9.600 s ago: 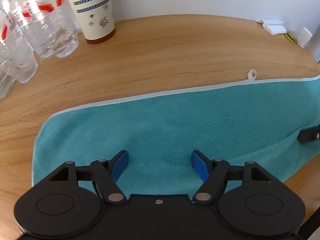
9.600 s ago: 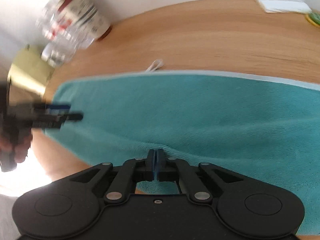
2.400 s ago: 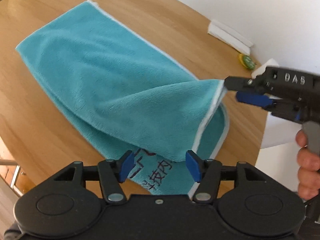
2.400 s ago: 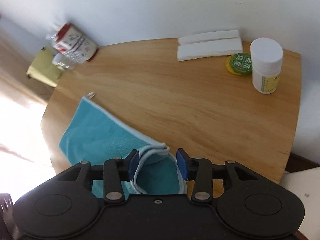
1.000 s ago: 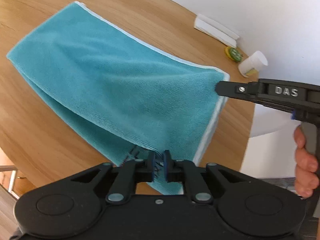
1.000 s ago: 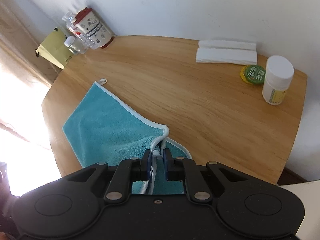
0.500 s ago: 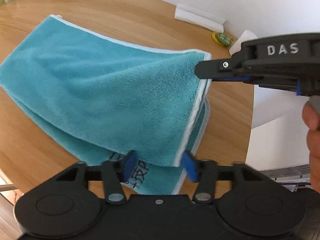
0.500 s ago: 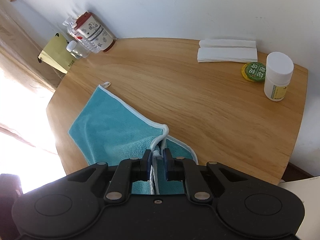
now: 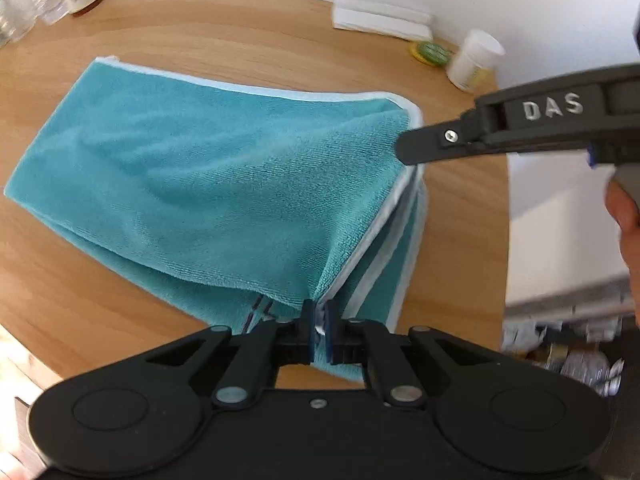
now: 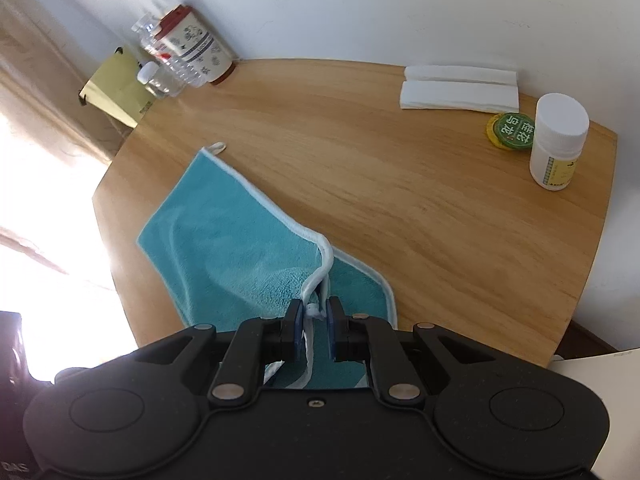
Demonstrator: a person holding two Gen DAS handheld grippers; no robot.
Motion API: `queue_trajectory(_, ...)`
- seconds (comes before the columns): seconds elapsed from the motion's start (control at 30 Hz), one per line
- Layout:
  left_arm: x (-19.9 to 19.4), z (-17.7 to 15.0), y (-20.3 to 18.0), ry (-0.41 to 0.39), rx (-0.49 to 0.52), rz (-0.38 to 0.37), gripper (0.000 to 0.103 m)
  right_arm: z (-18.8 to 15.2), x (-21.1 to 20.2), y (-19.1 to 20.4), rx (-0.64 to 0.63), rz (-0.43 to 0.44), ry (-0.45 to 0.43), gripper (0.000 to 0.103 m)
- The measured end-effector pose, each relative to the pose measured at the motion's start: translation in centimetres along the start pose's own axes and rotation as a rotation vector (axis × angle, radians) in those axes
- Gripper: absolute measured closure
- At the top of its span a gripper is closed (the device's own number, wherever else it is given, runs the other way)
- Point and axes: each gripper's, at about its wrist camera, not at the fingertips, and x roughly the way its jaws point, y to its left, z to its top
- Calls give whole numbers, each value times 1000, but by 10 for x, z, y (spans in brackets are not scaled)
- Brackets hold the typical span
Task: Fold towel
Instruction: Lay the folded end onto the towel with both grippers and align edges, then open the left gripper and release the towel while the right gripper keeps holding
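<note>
A teal towel (image 9: pixel 208 184) with a white hem lies doubled over on the round wooden table (image 9: pixel 240 48). Its upper layer is lifted at the right end. My left gripper (image 9: pixel 318 332) is shut on the near corner of that layer, white hem pinched between the blue pads. My right gripper (image 9: pixel 404 148), held by a hand (image 9: pixel 624 216), grips the far corner of the same edge. In the right wrist view the right gripper (image 10: pixel 313 324) is shut on the bunched white hem of the towel (image 10: pixel 224 248), with the lower layer flat beneath it.
A white pill bottle (image 10: pixel 558 146), a green lid (image 10: pixel 511 130) and folded white tissues (image 10: pixel 460 88) sit at the table's far right. Water bottles and a patterned cup (image 10: pixel 192 48) stand at the back left. The table edge (image 10: pixel 592 264) runs close to the right.
My left gripper stood open around the near corner half a second ago and has now shut on it. The right gripper keeps its hold on the hem.
</note>
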Motion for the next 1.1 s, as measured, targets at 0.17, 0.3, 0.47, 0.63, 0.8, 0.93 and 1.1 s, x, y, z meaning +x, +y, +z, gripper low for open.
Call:
queue_trajectory(0.17, -12, -8, -1, 41, 36, -18, 99, -10, -4, 12, -44, -35, 17, 90)
queue_trajectory(0.3, -10, -10, -8, 76, 45, -54, 99, -17, -6, 14, -46, -104, 40, 90)
queue_trajectory(0.47, -3, -13, -14, 118, 74, -62, 99, -27, -4, 10, 1, -152, 80, 90)
queue_trajectory(0.63, 16, -20, -14, 173, 72, -87, 95, -42, 13, 0, 16, -216, 139, 84)
queue_trajectory(0.8, 12, -17, 8, 167, 1, -106, 50, -58, 19, -14, 47, -274, 121, 72)
queue_trajectory(0.93, -10, -2, 44, 104, -86, -82, 45, -67, -2, -22, 109, -279, 63, 71)
queue_trajectory(1.1, -25, 19, 97, 14, -249, -6, 42, -80, -23, -14, 201, -193, -48, 71)
